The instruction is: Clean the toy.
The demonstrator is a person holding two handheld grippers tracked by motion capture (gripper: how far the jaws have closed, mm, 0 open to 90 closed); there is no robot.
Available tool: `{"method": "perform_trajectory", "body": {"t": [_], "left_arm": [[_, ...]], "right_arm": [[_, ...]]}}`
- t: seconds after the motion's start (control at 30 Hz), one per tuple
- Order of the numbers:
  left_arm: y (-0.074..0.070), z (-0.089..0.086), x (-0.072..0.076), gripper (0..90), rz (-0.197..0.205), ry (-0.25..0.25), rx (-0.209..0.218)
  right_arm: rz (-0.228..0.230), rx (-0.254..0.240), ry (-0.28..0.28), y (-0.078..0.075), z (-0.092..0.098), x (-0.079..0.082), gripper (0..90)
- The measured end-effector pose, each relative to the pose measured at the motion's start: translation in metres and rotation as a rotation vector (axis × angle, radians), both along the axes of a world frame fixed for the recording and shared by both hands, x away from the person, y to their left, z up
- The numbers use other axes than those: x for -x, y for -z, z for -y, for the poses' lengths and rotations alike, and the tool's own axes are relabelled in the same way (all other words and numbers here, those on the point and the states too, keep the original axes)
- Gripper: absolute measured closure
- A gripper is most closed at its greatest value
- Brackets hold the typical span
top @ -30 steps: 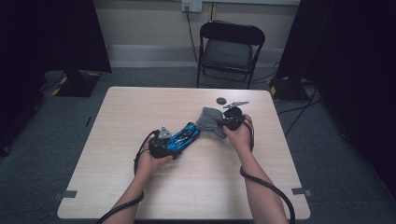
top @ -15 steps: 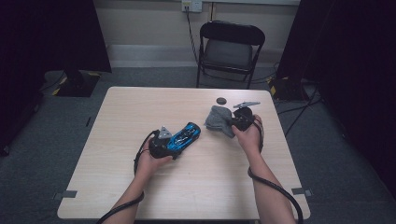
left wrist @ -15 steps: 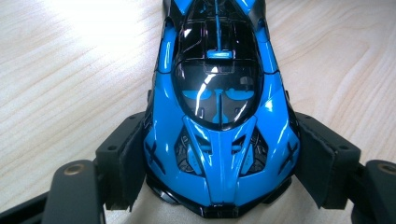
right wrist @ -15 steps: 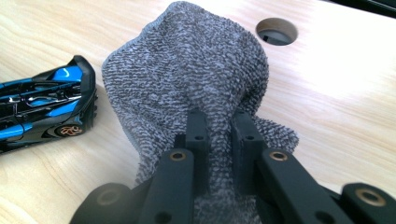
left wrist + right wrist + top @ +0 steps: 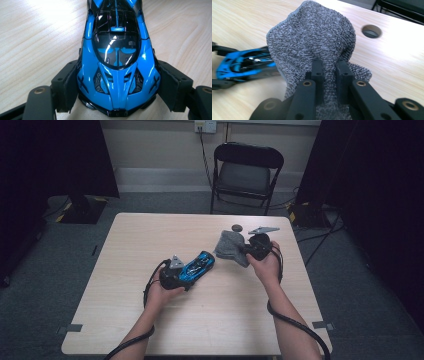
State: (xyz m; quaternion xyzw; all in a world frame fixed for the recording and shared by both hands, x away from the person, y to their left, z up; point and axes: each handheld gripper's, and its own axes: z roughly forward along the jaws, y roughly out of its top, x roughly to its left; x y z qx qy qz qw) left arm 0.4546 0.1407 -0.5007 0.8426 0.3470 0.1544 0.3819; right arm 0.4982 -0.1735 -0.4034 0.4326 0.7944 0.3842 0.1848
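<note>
A glossy blue and black toy car (image 5: 199, 266) lies on the pale wooden table (image 5: 150, 235), its far end pointing up and right. My left gripper (image 5: 189, 272) is shut on the car's near end; in the left gripper view both pads (image 5: 68, 85) press the flanks of the car (image 5: 117, 62). A grey knitted cloth (image 5: 230, 245) hangs bunched from my right gripper (image 5: 245, 251), a short way to the right of the car. In the right gripper view the jaws (image 5: 329, 72) pinch a fold of the cloth (image 5: 312, 37), and the car (image 5: 242, 66) lies behind it at the left.
A round cable hole (image 5: 237, 227) sits in the table just beyond the cloth. A black folding chair (image 5: 247, 170) stands past the far edge. Cables trail from both grippers over the near edge. Dark curtains flank the room.
My right hand has carried the cloth to the right and slightly up, away from the car's far end, which it was touching a second ago. The left hand and the car have stayed put.
</note>
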Motion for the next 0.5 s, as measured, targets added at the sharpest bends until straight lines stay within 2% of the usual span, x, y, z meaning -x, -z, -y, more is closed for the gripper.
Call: {"method": "perform_trajectory", "body": {"t": [0.27,0.5], "left_arm": [[0.000,0.000,0.000,25.9,0.000,0.001,0.000],[0.000,0.000,0.000,25.8,-0.001,-0.002,-0.001]], "right_arm": [[0.001,-0.032,-0.084,-0.004,-0.031,0.008,79.9],[-0.002,-0.018,-0.163,-0.006,-0.060,0.014,79.9]]}}
